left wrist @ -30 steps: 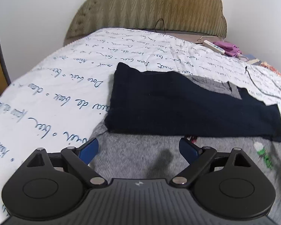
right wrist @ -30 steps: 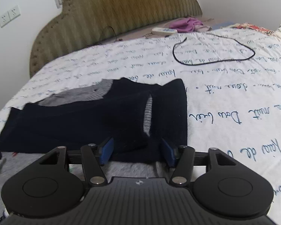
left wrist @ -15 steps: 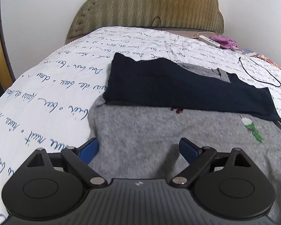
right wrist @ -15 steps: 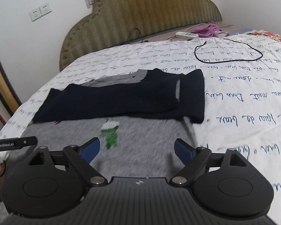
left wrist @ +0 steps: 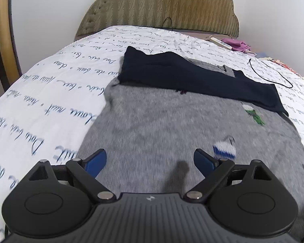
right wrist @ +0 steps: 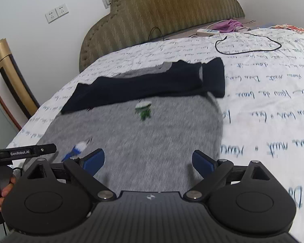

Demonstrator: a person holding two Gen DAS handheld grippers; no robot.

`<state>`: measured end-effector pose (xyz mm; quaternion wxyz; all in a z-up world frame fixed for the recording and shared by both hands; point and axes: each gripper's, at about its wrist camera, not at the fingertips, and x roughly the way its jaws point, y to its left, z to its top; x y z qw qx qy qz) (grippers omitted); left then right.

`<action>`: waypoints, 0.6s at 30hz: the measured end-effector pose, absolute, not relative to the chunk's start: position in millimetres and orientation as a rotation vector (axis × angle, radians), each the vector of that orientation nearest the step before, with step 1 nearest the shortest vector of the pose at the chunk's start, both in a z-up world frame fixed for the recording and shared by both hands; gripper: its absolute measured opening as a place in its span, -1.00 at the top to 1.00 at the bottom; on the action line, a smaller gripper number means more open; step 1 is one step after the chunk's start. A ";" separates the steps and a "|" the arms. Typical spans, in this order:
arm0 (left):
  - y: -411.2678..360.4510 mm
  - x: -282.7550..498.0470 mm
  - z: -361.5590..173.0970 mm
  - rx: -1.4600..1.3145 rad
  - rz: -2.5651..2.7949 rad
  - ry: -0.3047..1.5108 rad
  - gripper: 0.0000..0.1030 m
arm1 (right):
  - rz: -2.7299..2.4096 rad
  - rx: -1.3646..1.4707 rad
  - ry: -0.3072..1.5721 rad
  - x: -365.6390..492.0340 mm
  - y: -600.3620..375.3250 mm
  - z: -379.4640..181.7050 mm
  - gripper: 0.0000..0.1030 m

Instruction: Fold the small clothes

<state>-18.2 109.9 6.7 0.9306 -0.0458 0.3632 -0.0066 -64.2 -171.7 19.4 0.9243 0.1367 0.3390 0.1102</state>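
White bedding (left wrist: 50,93) printed with blue script covered the bed under your tools. Your left gripper (left wrist: 150,160) and right gripper (right wrist: 148,159) both stood with jaws spread wide, holding nothing, above the near part of the grey sweater (left wrist: 172,125). It lay flat, its navy sleeves (left wrist: 192,77) folded across the far part. Beyond lay a black cable (right wrist: 251,48) and the olive headboard (right wrist: 162,14).
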 end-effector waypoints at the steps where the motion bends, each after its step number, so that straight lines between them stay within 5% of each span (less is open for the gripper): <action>1: 110.7 -24.0 7.4 -0.091 -0.015 0.744 -0.82 | 0.228 0.279 0.699 -67.9 -169.8 18.2 -0.85; 18: 171.0 -91.3 9.2 -0.102 -0.138 0.755 -0.82 | 0.265 0.167 0.763 -110.0 -141.3 4.8 -0.97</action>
